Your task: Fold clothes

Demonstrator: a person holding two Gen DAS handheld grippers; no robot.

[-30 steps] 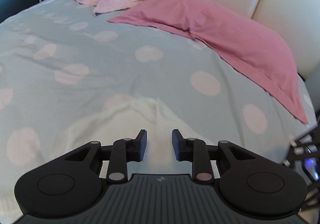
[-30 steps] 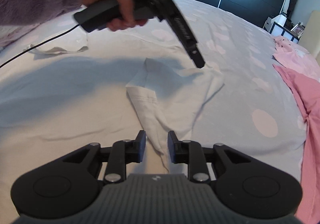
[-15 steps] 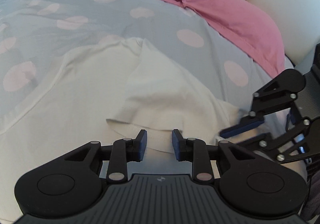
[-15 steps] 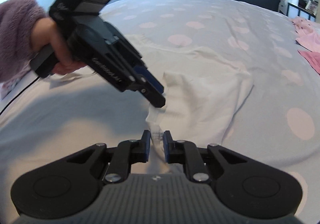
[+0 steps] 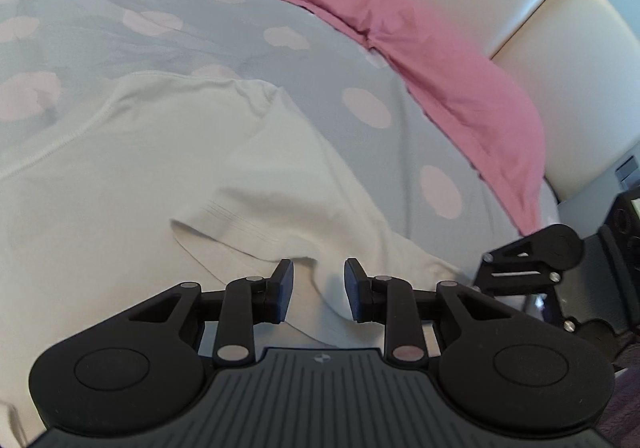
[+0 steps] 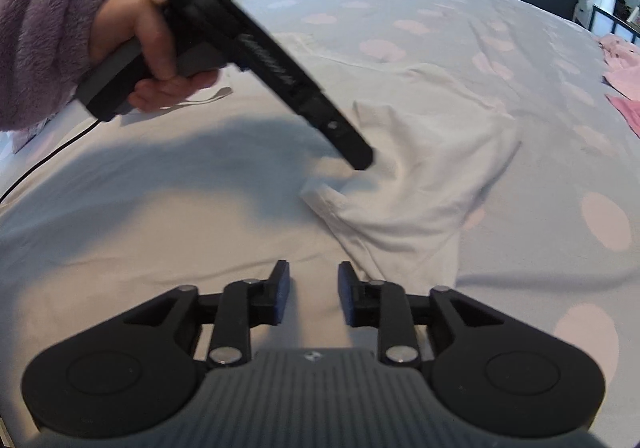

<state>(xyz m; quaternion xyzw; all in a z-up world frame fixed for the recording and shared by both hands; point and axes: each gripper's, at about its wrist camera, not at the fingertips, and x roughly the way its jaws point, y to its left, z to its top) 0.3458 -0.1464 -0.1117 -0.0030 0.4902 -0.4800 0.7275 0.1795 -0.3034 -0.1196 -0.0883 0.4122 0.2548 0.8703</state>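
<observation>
The thin, limp white cotton garment [image 6: 420,175] will sag and crease; hemmed edges grip best. Left gripper [image 5: 318,290] and right gripper [image 6: 310,294] fingers are opening, spread, pinching nothing.

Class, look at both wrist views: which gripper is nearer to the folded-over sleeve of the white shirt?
Left. The left gripper has its tips at the sleeve fold, jaws opening. The right gripper, also opening, sits just short of the sleeve's near edge, nothing between its fingers.
</observation>
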